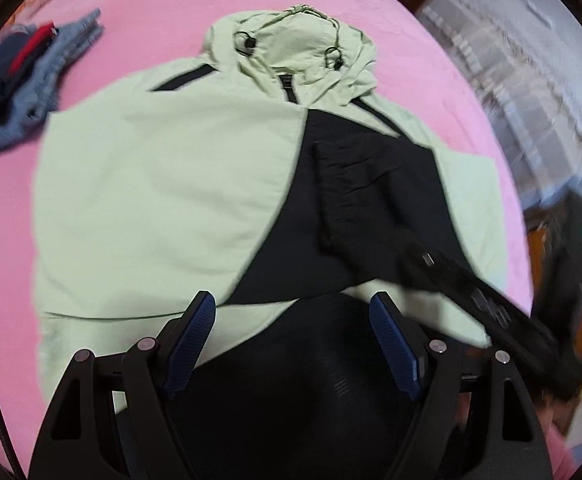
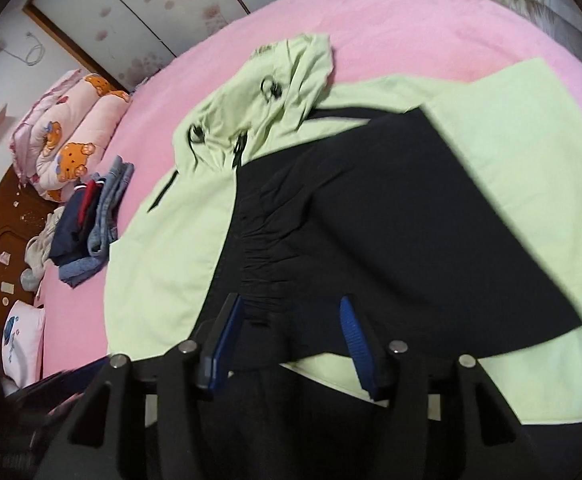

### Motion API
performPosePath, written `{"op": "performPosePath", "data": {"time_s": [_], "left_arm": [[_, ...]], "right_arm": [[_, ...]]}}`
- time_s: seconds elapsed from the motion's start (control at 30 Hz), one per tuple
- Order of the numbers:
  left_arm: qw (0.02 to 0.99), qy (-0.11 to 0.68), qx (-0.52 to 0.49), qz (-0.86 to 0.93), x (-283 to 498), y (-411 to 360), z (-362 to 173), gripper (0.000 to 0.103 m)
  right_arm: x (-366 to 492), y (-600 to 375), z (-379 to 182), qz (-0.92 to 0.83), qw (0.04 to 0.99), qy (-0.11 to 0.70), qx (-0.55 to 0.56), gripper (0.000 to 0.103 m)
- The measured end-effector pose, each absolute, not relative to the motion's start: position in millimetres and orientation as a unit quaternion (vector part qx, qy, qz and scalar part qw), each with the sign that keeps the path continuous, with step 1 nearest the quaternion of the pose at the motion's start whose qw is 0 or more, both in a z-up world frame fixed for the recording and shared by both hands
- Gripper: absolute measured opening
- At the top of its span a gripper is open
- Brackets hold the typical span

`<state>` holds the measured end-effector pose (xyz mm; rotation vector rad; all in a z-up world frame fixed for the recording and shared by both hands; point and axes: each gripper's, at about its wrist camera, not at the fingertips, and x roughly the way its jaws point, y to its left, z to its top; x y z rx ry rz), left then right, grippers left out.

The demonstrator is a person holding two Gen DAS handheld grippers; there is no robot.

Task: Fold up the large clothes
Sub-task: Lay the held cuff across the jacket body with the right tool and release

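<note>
A pale green and black hooded jacket [image 1: 163,184] lies front up on the pink bed [image 1: 163,12], hood at the far end. Both sleeves are folded in across the body; the black sleeve [image 1: 355,184] lies on top. My left gripper [image 1: 291,312] is open and empty, hovering over the jacket's hem. The right gripper's dark body [image 1: 491,304] reaches in from the right, over the jacket's lower right. In the right wrist view the jacket [image 2: 171,248] fills the middle, and my right gripper [image 2: 291,312] is open above the black sleeve's gathered cuff [image 2: 259,276], holding nothing.
A pile of folded clothes, denim and navy with red [image 1: 19,76], sits at the bed's left side and shows in the right wrist view [image 2: 95,220]. A bear-print quilt [image 2: 75,132] and a pillow [image 2: 19,340] lie by the wooden headboard [image 2: 7,232]. A curtain [image 1: 511,60] hangs right.
</note>
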<state>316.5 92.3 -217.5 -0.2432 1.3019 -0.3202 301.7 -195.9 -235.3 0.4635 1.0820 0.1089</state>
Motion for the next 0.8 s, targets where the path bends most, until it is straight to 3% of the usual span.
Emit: {"op": "performPosePath", "data": {"time_s": [0.17, 0.47, 0.57, 0.63, 0.7, 0.8], "left_arm": [[0.760, 0.612, -0.175, -0.131, 329, 63, -251, 0.078], [0.772, 0.603, -0.193, -0.051, 341, 33, -280, 0.074], [0.774, 0.604, -0.186, -0.044, 351, 24, -283, 0.055], [0.777, 0.605, -0.168, -0.041, 357, 13, -285, 0.053], [0.782, 0.603, -0.155, -0.039, 362, 3, -286, 0.033], [0.782, 0.609, -0.130, -0.010, 371, -6, -289, 0.019]], "right_arm": [[284, -233, -223, 0.038, 0.838, 0.504, 0.207, 0.051], [259, -293, -238, 0.024, 0.825, 0.521, 0.216, 0.051], [250, -310, -242, 0.022, 0.819, 0.531, 0.216, 0.051], [247, -319, -245, 0.020, 0.812, 0.542, 0.215, 0.051], [243, -327, -246, 0.019, 0.808, 0.547, 0.216, 0.051], [242, -339, -248, 0.019, 0.804, 0.554, 0.214, 0.051]]}}
